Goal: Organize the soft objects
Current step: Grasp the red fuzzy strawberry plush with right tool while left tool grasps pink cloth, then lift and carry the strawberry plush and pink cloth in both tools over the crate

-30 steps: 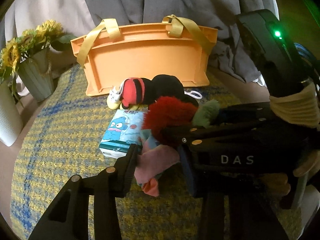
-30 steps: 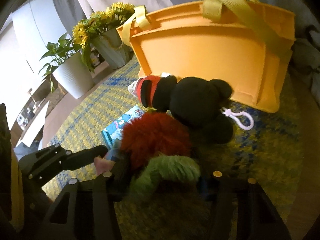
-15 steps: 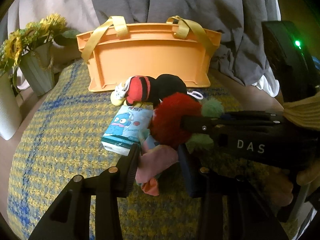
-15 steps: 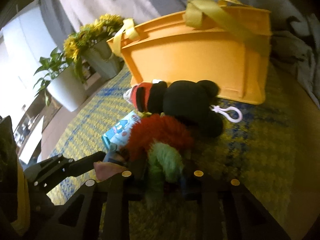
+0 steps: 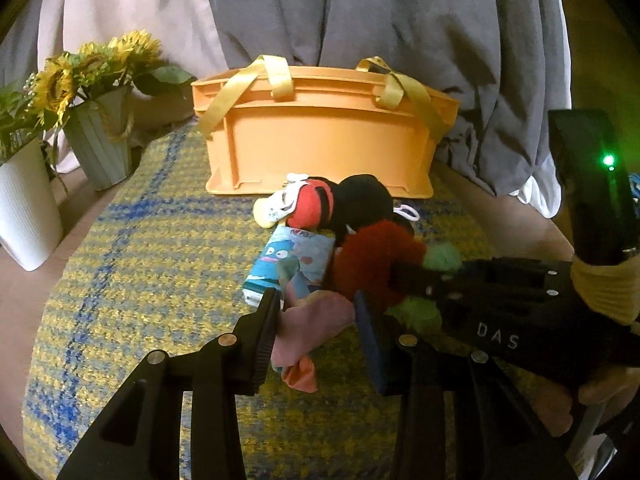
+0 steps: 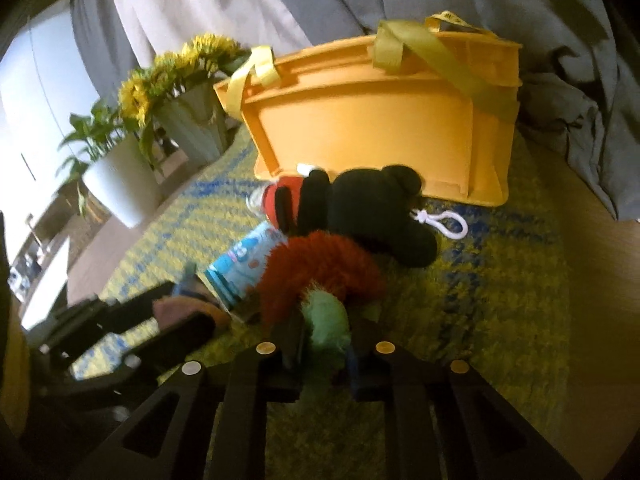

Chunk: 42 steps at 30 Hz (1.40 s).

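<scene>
- Grippers first: my right gripper (image 6: 324, 344) has clamped down on the green stem (image 6: 326, 320) of the fuzzy red-and-green plush (image 6: 320, 268). A second ago those fingers were spread wide around it, now they're pinched tight on the fluff.
- My left gripper (image 5: 316, 316) hasn't closed at all. Its fingers sit either side of the pink cloth (image 5: 310, 320) with a gap showing on the right, so it's straddling, not gripping.
- Both cameras also sit higher over the pile than a second ago, and more of the orange basket (image 5: 320, 148) shows at 12 o'clock. My read: the plush grab is done and the lift toward the basket is next; the cloth is left.
- Everything's in a heap mid-mat, just in front of the basket. The black mouse plush with red shorts (image 5: 340, 204) is at 12 o'clock of the red fluff, touching it; the blue cartoon tissue pack (image 5: 288, 264) is at 10 o'clock of my left fingers.
- Count: one basket with two yellow strap handles, two plush toys, one cloth, one tissue pack, one white keyring clip (image 6: 448, 224).
- Off at 9 to 10 o'clock: one sunflower vase (image 5: 96, 148) and one white planter (image 5: 24, 208), two pots total.
- All on the yellow-blue woven mat (image 5: 140, 280).
</scene>
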Each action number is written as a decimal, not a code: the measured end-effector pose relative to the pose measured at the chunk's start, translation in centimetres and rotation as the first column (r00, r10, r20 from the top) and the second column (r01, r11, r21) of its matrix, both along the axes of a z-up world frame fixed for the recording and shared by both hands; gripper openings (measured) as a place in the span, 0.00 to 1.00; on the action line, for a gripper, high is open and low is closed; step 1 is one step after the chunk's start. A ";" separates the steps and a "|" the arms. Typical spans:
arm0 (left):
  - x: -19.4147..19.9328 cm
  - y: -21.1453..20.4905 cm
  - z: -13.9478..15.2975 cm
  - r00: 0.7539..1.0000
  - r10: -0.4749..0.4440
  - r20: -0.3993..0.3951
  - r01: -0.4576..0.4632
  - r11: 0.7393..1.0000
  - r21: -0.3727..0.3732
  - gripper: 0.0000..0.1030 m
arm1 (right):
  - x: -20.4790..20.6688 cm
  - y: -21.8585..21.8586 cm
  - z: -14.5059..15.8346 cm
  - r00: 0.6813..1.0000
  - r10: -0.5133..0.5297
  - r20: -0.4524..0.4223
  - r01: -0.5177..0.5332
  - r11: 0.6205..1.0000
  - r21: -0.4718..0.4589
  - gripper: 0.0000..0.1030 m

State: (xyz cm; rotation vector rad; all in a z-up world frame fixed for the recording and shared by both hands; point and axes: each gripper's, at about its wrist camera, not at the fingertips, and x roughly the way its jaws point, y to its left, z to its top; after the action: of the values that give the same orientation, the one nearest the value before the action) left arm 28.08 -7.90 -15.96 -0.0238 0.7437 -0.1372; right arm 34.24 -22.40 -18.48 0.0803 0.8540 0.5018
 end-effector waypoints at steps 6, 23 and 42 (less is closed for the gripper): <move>-0.2 0.6 -0.2 1.000 0.019 -0.009 -0.019 1.000 -0.005 0.37 | 0.5 0.7 -0.8 1.000 0.006 -0.025 -0.007 1.000 -0.020 0.40; -0.1 2.4 0.0 0.998 0.058 -0.016 -0.058 0.998 -0.027 0.37 | 0.7 2.9 -1.0 1.000 0.023 0.011 -0.022 0.997 -0.075 0.35; -1.6 3.1 6.3 0.993 0.003 0.121 0.007 0.996 -0.086 0.37 | -4.2 0.7 7.0 0.974 -0.178 0.141 0.186 0.982 -0.040 0.35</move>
State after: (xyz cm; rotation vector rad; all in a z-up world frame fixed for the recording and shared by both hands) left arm 26.45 -4.75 -9.67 -0.0964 0.6161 -0.1714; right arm 30.03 -21.70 -11.51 0.0740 0.7166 0.3086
